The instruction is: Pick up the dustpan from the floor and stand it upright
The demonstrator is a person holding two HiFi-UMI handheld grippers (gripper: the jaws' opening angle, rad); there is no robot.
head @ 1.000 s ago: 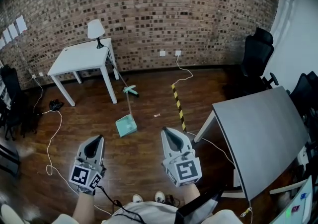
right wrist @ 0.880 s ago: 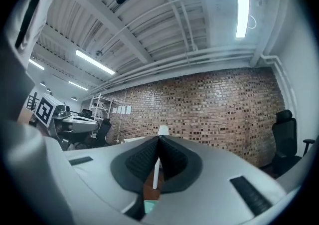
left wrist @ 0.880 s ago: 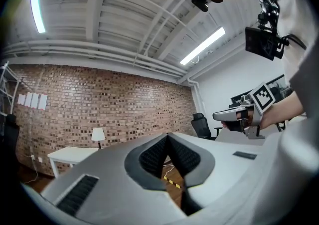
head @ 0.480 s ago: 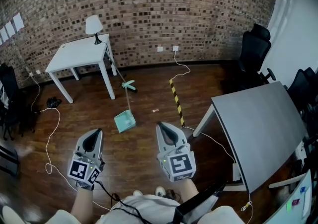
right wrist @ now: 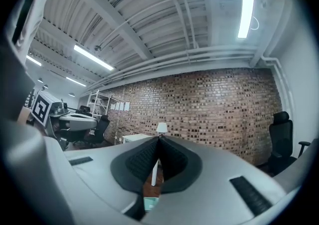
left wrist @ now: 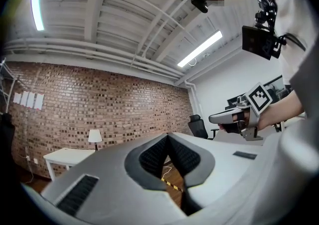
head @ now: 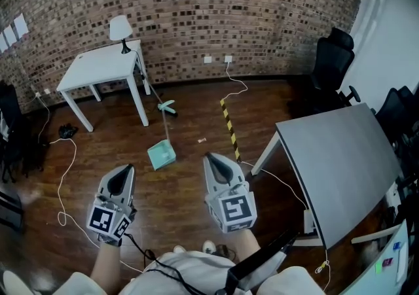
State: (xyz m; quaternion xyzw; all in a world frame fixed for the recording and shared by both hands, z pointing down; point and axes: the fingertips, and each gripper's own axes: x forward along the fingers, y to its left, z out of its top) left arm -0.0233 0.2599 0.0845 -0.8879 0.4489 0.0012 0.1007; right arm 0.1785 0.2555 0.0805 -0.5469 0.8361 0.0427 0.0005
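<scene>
A teal dustpan lies on the wooden floor, and its long handle runs away toward the brick wall. A sliver of its pan shows low between the jaws in the right gripper view. My left gripper is held level over the floor, nearer me and to the left of the pan, shut and empty. To the pan's right my right gripper is also shut with nothing in it. Neither touches the dustpan.
A white table with a lamp stands by the wall, far left. A large grey table fills the right, with black chairs behind it. A yellow-black strip and cables lie on the floor.
The head view has shifted a little, so the room sits slightly left and higher in the picture. The dustpan lies as before, and both grippers stay shut and almost still.
</scene>
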